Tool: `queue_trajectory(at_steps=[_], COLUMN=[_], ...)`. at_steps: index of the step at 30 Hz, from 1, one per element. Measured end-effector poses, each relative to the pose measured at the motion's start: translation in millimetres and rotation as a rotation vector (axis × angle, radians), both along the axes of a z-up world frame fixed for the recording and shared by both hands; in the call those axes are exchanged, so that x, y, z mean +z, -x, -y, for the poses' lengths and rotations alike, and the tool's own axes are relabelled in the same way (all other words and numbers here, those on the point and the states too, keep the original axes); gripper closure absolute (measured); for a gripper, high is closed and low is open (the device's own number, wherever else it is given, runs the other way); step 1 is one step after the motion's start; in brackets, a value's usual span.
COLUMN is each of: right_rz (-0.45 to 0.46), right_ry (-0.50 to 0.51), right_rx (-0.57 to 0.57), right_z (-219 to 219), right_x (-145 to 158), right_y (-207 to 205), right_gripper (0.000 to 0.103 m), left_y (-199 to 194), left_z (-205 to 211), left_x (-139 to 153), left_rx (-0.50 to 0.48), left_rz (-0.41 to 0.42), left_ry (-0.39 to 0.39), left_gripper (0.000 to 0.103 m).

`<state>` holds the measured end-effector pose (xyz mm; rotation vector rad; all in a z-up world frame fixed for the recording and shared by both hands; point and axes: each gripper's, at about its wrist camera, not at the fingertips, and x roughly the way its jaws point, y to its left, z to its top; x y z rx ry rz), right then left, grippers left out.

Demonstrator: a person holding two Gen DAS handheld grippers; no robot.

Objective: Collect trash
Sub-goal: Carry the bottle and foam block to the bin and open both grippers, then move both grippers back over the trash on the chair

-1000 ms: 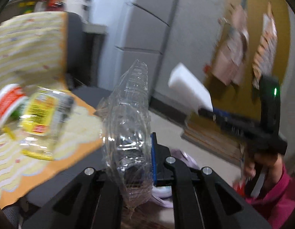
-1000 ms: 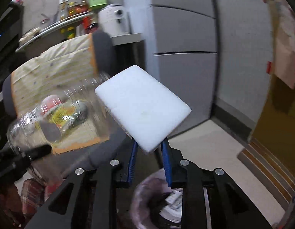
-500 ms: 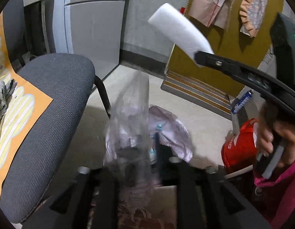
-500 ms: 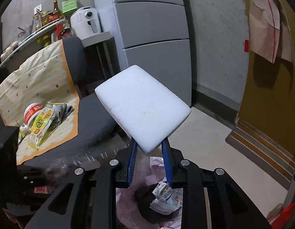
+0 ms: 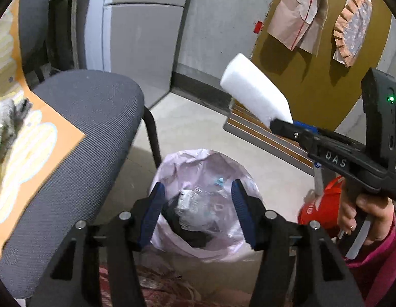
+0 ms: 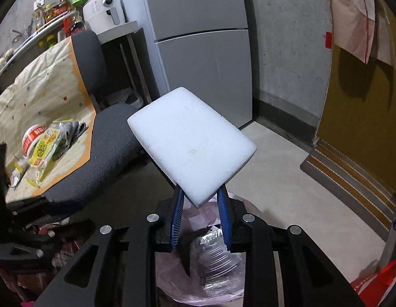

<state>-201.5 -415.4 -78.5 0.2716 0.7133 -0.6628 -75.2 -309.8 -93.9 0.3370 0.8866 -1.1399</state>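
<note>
My left gripper (image 5: 196, 189) hangs open and empty directly over a bin lined with a pale pink bag (image 5: 198, 161). The crushed clear plastic bottle (image 5: 198, 204) lies inside the bag, also seen as the bottle (image 6: 217, 253) from the right wrist. My right gripper (image 6: 200, 194) is shut on a white foam slab (image 6: 191, 140), held above the pink bag (image 6: 198, 291). From the left wrist, the foam slab (image 5: 254, 94) sticks out of the right gripper (image 5: 277, 122), up and right of the bin, held by a person's hand (image 5: 364, 215).
A grey office chair (image 5: 77, 158) stands left of the bin, partly draped with an orange-edged cloth (image 6: 39, 97) carrying wrappers and a red-and-white cup (image 6: 31, 138). A grey cabinet (image 6: 203, 51) and a mustard door (image 5: 313, 58) stand behind. A red bag (image 5: 323, 209) sits right of the bin.
The left gripper swung from the chair to over the bin, opened, and the clear bottle dropped into the pink bag. The right gripper still holds the foam slab, now above the bin.
</note>
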Motion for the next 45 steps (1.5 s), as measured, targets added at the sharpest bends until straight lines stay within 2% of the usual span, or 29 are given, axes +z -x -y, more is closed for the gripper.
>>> queue_trajectory(at_steps=[6,8,9,11,20,26,33,40,45], right_rz=[-0.094,-0.139,-0.154,-0.163,-0.140,-0.085,-0.032,-0.020,-0.014], right_ry=[-0.017,-0.054,-0.072,-0.097,-0.069,-0.049,-0.024,-0.006,-0.003], right_rx=[0.002,-0.001,-0.005,-0.025,-0.001,0.087,0.226,0.374,0.478], right_z=[-3.4,-2.6,-1.7,-0.4,-9.9,-30.4,-65.5,-107.6,-140.3], right_x=[-26.5,-41.8,-46.8,-53.9,-41.6,-24.6,-5.2,1.2,-0.4], right_y=[-7.1,-11.2,-12.5,-13.1,-22.8,-45.1,-87.4,-139.0,-177.8], right_gripper=[0.073,0.066,0.056,0.046,0.046,0.046,0.043,0.040,0.039], left_y=[-13.1,-18.3,-21.1,-27.1,-34.8,-34.9,-55.5,-82.1,-95.1], left_z=[-28.8,-40.6,-45.8,-56.9,-76.5,-99.5,-164.1,-230.8,-265.7], left_x=[19.3,23.6,25.0,27.4,28.5,26.9,34.9,46.7,47.0], left_rx=[0.129,0.166,0.183,0.214,0.273,0.330,0.495,0.683,0.783], left_rz=[0.098,0.111,0.113,0.108,0.108,0.139,0.147,0.161,0.179], left_ry=[0.037,0.047,0.050,0.057,0.065,0.054,0.068,0.094,0.089], left_gripper=[0.043,0.043,0.043,0.043,0.043,0.040,0.036,0.032,0.032])
